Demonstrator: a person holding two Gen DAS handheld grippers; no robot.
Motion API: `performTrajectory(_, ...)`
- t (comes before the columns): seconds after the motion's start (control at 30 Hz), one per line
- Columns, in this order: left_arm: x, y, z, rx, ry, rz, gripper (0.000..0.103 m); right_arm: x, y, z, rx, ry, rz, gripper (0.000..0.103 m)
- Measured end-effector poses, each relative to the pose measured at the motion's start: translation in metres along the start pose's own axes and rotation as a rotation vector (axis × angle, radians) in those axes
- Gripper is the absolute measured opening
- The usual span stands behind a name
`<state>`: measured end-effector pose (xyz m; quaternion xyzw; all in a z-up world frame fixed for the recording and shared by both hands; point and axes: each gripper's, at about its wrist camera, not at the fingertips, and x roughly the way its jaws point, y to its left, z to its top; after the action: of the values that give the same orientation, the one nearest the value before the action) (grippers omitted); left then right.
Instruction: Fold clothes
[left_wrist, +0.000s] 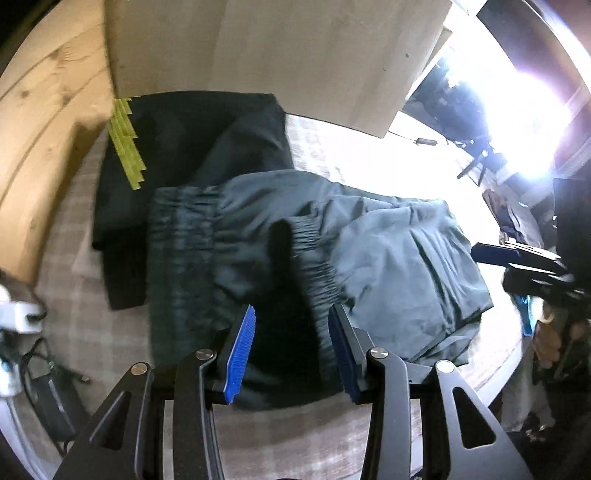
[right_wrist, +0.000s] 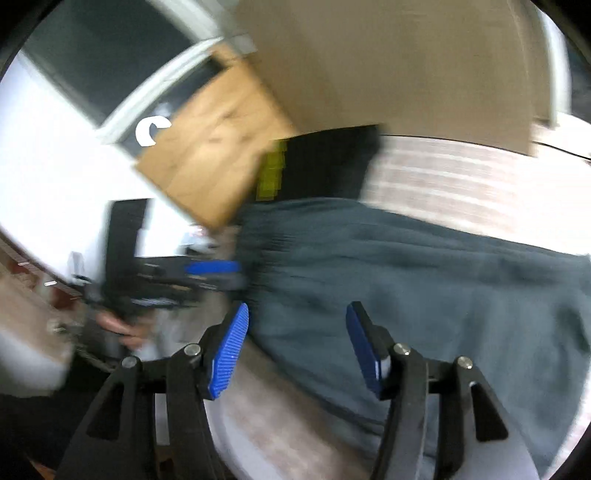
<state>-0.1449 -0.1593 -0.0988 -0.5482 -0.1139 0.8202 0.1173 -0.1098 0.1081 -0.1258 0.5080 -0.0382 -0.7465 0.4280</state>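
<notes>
Grey-green trousers with a gathered elastic waistband lie crumpled on the checked sheet. Behind them sits a folded black garment with a yellow-green label. My left gripper hovers open over the trousers' near edge, and its pads touch no cloth. The right gripper comes in from the right edge of the left wrist view. In the blurred right wrist view, the right gripper is open above the trousers, with the left gripper to its left and the black garment behind.
A knotty wooden board and a beige panel close off the far side. A charger with cables lies at the left. More clothes lie far right under glaring window light. A hand holds the left gripper.
</notes>
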Motion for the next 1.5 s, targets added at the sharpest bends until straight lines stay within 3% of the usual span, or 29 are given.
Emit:
performTrajectory(0.2,0.032,-0.011,0.016,0.028,0.063,0.081,0.039,0.018,-0.059,-0.032,0.103,0.072,-0.19,0.055)
performTrajectory(0.3,0.036,-0.016,0.014,0.047,0.072,0.108,0.033,0.025,-0.074,-0.044,0.114,0.1,-0.246,0.055)
performTrajectory(0.5,0.03,-0.03,0.012,0.09,0.02,0.127,0.009,0.027,-0.091,-0.051,0.126,0.106,-0.259,0.055)
performTrajectory(0.73,0.028,-0.035,0.016,0.107,0.01,0.136,0.009,0.023,-0.099,-0.051,0.128,0.11,-0.252,0.055)
performTrajectory(0.87,0.03,-0.037,0.02,0.126,-0.009,0.119,0.003,0.019,-0.101,-0.052,0.123,0.101,-0.26,0.055)
performTrajectory(0.97,0.018,-0.041,0.023,0.138,-0.052,0.123,0.003,0.01,-0.101,-0.048,0.097,0.073,-0.313,0.055)
performTrajectory(1.07,0.0,-0.036,0.035,0.118,-0.123,0.131,0.003,-0.006,-0.108,-0.046,0.066,0.013,-0.431,0.055)
performTrajectory(1.2,0.021,-0.019,0.043,0.096,-0.074,0.146,0.003,-0.005,-0.135,-0.046,0.054,0.026,-0.549,0.055)
performTrajectory(1.3,0.036,-0.016,0.043,0.101,-0.03,0.153,0.007,0.005,-0.154,-0.044,0.067,0.061,-0.552,0.055)
performTrajectory(1.37,0.037,-0.014,0.044,0.089,-0.012,0.161,0.015,0.001,-0.151,-0.04,0.042,0.072,-0.558,0.055)
performTrajectory(1.43,0.028,-0.013,0.045,0.087,-0.014,0.186,0.024,-0.013,-0.147,-0.04,0.038,0.035,-0.538,0.055)
performTrajectory(1.5,0.013,-0.016,0.042,0.106,-0.043,0.235,0.022,-0.03,-0.141,-0.045,0.028,0.008,-0.524,0.055)
